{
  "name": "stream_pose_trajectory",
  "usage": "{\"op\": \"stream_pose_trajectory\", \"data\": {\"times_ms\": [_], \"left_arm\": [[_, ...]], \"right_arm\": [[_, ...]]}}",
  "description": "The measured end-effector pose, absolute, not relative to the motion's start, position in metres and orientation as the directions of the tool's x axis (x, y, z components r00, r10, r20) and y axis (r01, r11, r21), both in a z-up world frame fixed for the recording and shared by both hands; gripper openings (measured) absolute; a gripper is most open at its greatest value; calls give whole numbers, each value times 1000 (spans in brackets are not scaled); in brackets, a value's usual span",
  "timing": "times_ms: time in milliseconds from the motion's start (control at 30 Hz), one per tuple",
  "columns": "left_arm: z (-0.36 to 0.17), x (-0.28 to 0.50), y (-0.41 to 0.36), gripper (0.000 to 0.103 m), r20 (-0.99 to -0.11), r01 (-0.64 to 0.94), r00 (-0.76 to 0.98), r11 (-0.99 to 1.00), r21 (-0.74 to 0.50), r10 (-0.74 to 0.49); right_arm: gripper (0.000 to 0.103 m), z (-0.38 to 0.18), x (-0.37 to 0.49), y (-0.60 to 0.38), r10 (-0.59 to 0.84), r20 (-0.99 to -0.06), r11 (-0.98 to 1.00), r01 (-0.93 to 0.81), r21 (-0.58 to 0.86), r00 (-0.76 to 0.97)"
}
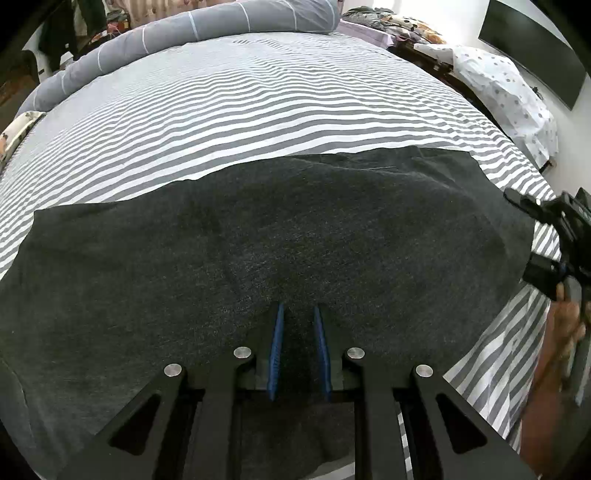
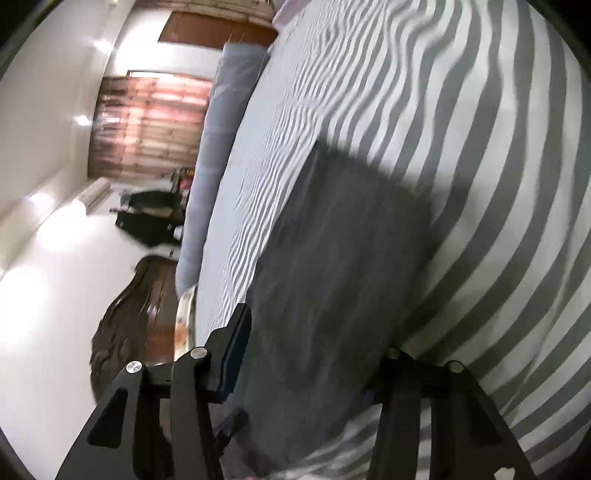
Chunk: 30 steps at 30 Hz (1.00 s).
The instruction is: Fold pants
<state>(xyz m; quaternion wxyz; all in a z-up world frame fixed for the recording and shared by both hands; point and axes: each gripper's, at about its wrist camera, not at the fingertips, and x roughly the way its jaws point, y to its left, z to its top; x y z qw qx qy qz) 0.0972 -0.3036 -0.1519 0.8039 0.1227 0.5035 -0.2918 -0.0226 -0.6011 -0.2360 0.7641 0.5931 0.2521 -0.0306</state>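
The right wrist view is smeared with motion blur, so the far fingertip of the right gripper (image 2: 306,354) is lost against the cloth, and whether its jaws press the fabric between them or merely straddle it cannot be told. In the left wrist view that gripper shows only as a black shape cut off at the frame's right edge, with part of a hand (image 1: 569,325) behind it.

The dark charcoal knit pants (image 1: 258,240) lie spread flat and wide across the near part of the bed with the grey-and-white striped sheet (image 1: 258,110), their far edge straight, their surface finely flecked and softly rumpled.

The left gripper (image 1: 299,314) points down onto the pants; its ribbed blue pads (image 1: 277,343) stand narrowly apart with a low ridge of fabric pinched between them.

A long grey bolster (image 1: 184,33) lines the bed's far side.
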Motion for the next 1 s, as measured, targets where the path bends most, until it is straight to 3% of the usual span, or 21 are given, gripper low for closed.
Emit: {"op": "stream_pose_trajectory", "data": {"times_ms": [200, 467, 700, 733, 767, 833, 1000], "left_arm": [[-152, 98, -304, 19, -880, 595, 325, 798, -95, -347], [-153, 98, -303, 19, -879, 592, 324, 799, -100, -350], [-152, 97, -302, 20, -878, 597, 330, 797, -92, -348], [-153, 97, -302, 20, -878, 598, 330, 797, -91, -348], [-153, 97, -302, 20, -877, 598, 331, 797, -90, -347], [-153, 97, -301, 20, -878, 595, 330, 798, -92, -348], [-153, 99, -299, 20, -877, 593, 322, 798, -107, -357]], "right_arm": [[41, -235, -49, -638, 138, -453, 289, 401, 869, 881], [41, -243, -90, -635, 137, -453, 299, 399, 867, 881], [43, -239, -65, -648, 155, -421, 335, 354, 873, 893], [40, -237, -61, -648, 159, -426, 344, 354, 870, 891], [28, -234, -58, -647, 160, -432, 356, 357, 864, 888], [16, -230, -56, -642, 166, -447, 377, 362, 852, 879], [7, -222, -60, -633, 173, -463, 383, 374, 845, 869]]}}
